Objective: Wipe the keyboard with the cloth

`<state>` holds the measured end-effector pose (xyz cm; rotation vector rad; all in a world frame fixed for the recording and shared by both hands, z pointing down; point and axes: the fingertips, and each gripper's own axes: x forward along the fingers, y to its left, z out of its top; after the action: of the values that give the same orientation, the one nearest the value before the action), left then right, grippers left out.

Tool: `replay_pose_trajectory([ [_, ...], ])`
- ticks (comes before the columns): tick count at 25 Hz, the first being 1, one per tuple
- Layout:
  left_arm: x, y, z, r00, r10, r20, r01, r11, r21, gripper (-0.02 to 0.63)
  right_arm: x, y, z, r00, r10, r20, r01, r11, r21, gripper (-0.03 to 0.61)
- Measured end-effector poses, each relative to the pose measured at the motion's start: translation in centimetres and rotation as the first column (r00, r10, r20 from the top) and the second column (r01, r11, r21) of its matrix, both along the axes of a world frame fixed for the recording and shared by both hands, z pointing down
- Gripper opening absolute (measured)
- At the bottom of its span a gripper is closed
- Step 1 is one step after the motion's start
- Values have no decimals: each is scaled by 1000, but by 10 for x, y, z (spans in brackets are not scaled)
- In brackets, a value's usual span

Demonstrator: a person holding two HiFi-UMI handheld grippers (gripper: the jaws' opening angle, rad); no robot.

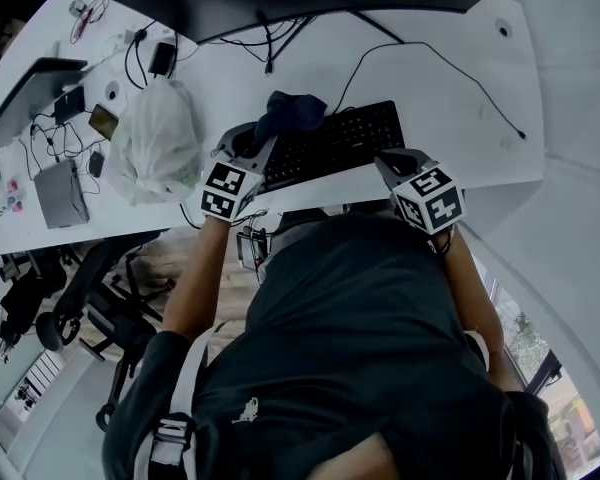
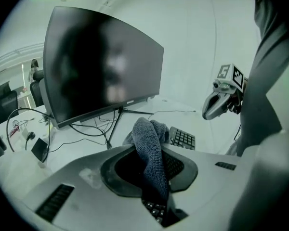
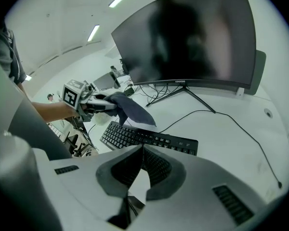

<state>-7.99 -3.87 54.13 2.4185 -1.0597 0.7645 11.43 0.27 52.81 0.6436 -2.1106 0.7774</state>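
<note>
In the head view we count one black rectangular keyboard (image 1: 345,140), its long axis running between our two grippers, and one dark blue terry cloth (image 1: 292,111) over its left end. In the left gripper view, the left gripper (image 2: 151,163) pinches that cloth, with keys just below it. In the right gripper view, the right gripper (image 3: 142,147) is pressed together and empty, just short of the keyboard's right end.

Cloth (image 2: 145,131): dk grey-blue, looped terry weave, rough, matt.
Keyboard (image 1: 335,140): blk plastic, matt keys.
Left gripper (image 2: 148,150) & right gripper (image 3: 141,149): smooth matt grey plastic shells; pads (image 3: 155,166) dk, ribbed, rubbery-looking.
Monitor (image 3: 192,37): dk screen, soft sheen.
Desk (image 1: 460,78): white, smooth, low gloss.
Bag (image 1: 155,143): thin translucent plastic, crinkled.
</note>
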Motion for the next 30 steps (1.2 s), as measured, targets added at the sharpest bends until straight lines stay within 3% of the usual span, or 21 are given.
replay_pose_trajectory([
  [4,8,-18,-24,996,-29,-89,32,999,28,61,2,1,6,1000,15,6,-15,1000,-17,11],
  [13,2,-48,-69,977,-80,-198,97,992,75,61,7,-12,7,999,52,9,-52,999,2,11],
  [30,-21,-61,-100,969,-88,-232,124,982,145,61,-19,-44,-8,997,76,17,-77,994,79,11],
])
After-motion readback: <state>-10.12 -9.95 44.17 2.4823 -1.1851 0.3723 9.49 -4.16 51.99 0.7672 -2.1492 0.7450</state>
